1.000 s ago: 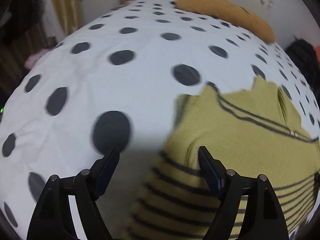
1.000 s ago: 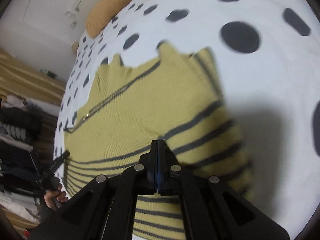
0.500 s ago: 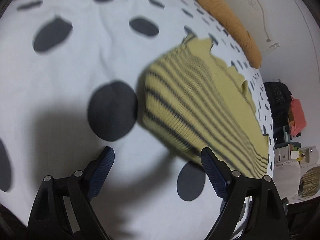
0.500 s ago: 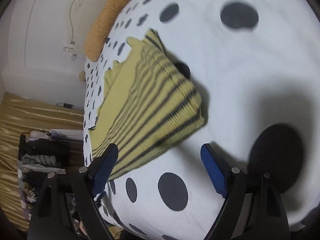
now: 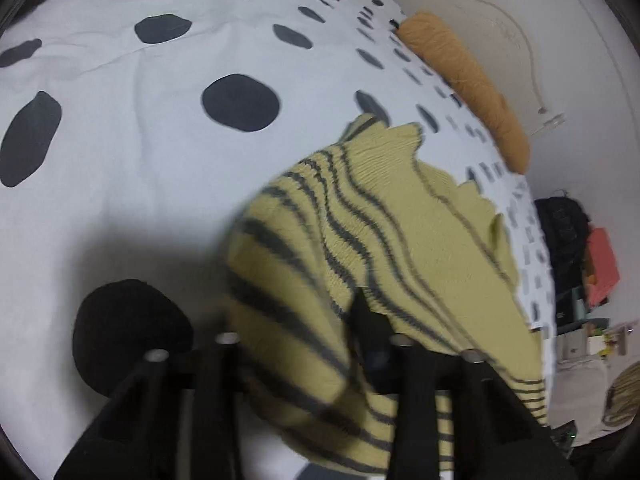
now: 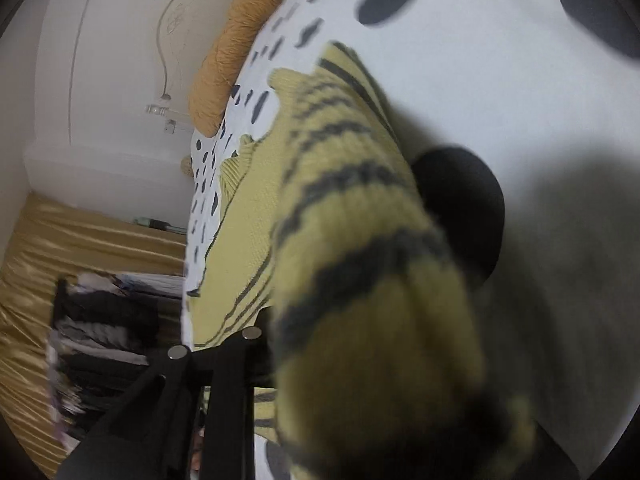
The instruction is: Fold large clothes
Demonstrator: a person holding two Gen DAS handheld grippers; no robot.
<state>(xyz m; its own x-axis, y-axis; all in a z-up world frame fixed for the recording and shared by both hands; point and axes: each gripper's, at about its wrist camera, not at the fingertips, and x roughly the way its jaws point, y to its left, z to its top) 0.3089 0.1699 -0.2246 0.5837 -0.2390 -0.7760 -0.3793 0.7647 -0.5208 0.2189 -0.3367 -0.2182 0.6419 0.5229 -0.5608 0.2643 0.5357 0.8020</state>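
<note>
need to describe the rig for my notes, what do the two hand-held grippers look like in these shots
Left hand-held gripper: matte black angular linkage arms joined by round silver pins; one black wedge-shaped finger shows. Right hand-held gripper: the same black arms and silver pins, its fingers hidden by the sweater. No cables, markings or sleeves are visible.

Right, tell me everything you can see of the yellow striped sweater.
The sweater is a mustard-yellow ribbed knit with dark grey stripes, crowded near the hem and sparse higher up. It lies folded on the white, black-spotted bedspread, its zigzag far edge toward the orange pillow. The near edge bunches up between the closing jaws of the left gripper and the right gripper, which both pinch it.
</note>
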